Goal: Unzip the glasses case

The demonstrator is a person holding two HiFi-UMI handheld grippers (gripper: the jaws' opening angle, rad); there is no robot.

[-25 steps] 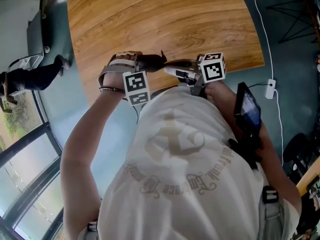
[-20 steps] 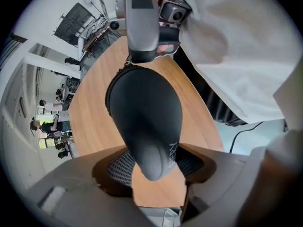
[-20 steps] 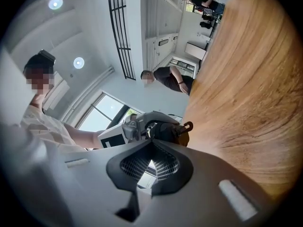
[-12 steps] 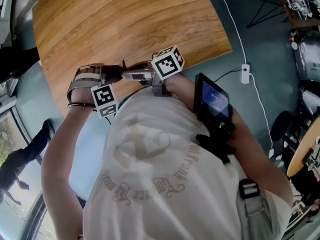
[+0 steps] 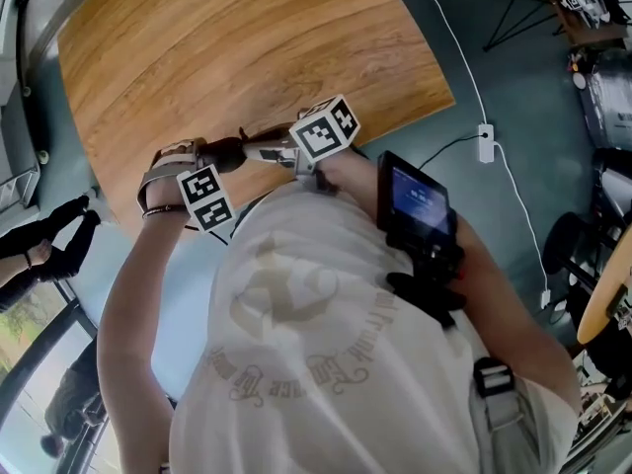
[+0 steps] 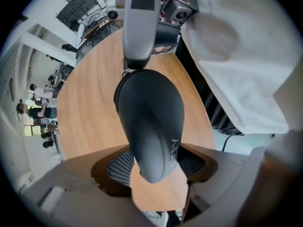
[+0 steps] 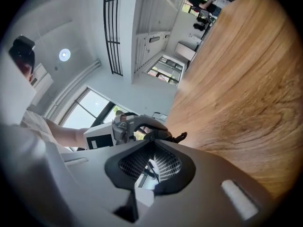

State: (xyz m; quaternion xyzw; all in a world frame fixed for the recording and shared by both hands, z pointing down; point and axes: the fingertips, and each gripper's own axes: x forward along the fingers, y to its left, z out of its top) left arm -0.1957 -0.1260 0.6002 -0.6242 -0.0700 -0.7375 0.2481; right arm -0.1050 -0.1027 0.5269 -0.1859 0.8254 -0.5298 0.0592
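A dark grey glasses case (image 6: 151, 126) hangs just above the wooden table (image 5: 247, 47), near its front edge. My left gripper (image 6: 154, 169) holds the case's near end between its mesh pads (image 6: 118, 167); its jaws have just been opening a little with the case still between them. In the head view the case (image 5: 225, 151) shows beside the left marker cube (image 5: 205, 197). My right gripper (image 5: 259, 152) points at the case's far end, where its grey tip (image 6: 139, 27) meets the zipper. Its jaws (image 7: 150, 167) are shut on the thin black zipper pull.
A white cable and power block (image 5: 484, 141) lie on the floor right of the table. A screen device (image 5: 415, 205) is strapped to the person's right forearm. A person (image 5: 49, 245) stands at the left by the windows. Stands and gear crowd the top right.
The head view has swung round. Both grippers stay joined at the case by the table's front edge and have sunk slightly toward it.
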